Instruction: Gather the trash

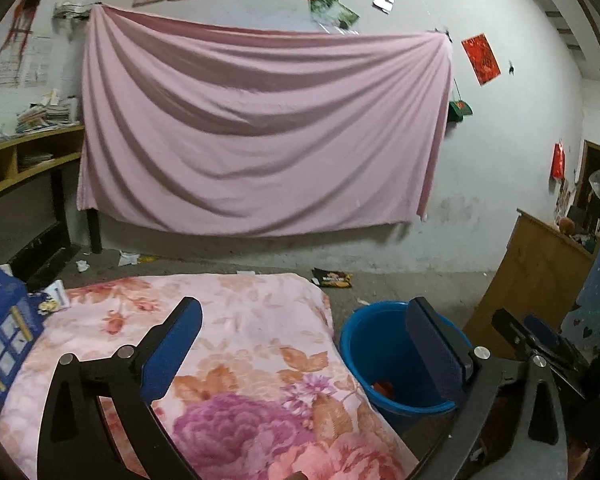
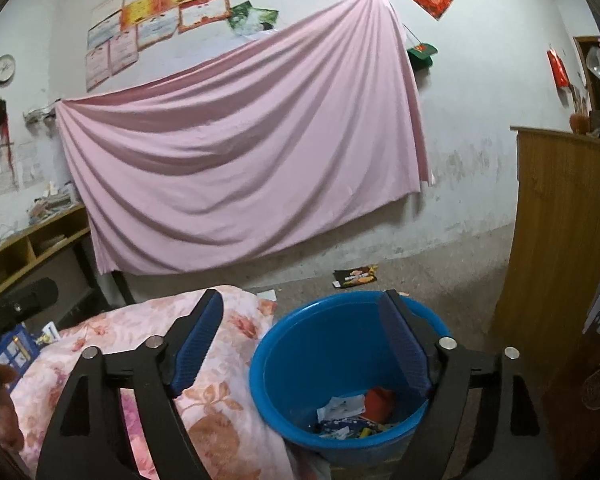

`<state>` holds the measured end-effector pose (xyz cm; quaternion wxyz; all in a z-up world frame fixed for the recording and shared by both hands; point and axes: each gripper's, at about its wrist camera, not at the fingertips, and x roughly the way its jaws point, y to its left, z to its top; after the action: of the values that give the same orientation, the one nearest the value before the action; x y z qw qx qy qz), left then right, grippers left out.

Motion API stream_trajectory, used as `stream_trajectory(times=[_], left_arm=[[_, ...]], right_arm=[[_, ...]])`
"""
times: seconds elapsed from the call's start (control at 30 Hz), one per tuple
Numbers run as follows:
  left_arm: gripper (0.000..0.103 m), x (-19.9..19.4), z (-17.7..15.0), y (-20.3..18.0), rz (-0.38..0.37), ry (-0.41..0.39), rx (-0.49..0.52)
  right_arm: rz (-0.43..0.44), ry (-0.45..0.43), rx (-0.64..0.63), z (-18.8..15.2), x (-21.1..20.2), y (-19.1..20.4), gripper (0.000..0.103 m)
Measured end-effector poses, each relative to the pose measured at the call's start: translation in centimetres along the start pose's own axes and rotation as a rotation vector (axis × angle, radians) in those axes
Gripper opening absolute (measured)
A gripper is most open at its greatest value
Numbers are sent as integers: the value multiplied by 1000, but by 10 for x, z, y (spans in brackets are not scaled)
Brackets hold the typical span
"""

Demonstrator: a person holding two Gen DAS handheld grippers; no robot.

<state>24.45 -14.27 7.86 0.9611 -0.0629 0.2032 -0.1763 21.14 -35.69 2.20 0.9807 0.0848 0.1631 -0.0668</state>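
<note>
A blue bucket stands on the floor beside a floral blanket; it also shows in the left wrist view. Inside it lie paper scraps, wrappers and a red piece. My right gripper is open and empty, held above the bucket's rim. My left gripper is open and empty over the blanket's right edge. The right gripper shows at the left view's right side. A dark snack wrapper lies on the floor beyond the bucket, seen also in the left wrist view. White paper scraps lie near the wall.
The floral blanket covers a low surface at the left. A blue box sits on its left edge. A pink sheet hangs on the wall. A wooden cabinet stands at the right, a desk with shelves at the left.
</note>
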Motion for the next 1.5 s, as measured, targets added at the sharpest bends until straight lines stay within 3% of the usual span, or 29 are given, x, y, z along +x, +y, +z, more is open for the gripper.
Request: stream_trajectory(times=[0.17,0.63,1.17,1.5], left_arm=[[101,-36,-6,7,25,-47,17],[101,-120,-24,37,78,-109,-7],[101,-198,-79,64,143,-150,1],[101,-220,-124,71,180,-151,13]], right_arm=[[26,-36,-6,-1,-26,9,102],[54,-111,-55,-7,-97,44,103],[102,-174,-108,-45,-162,89,103],[109,-199,-133,-78,-189,111,103]])
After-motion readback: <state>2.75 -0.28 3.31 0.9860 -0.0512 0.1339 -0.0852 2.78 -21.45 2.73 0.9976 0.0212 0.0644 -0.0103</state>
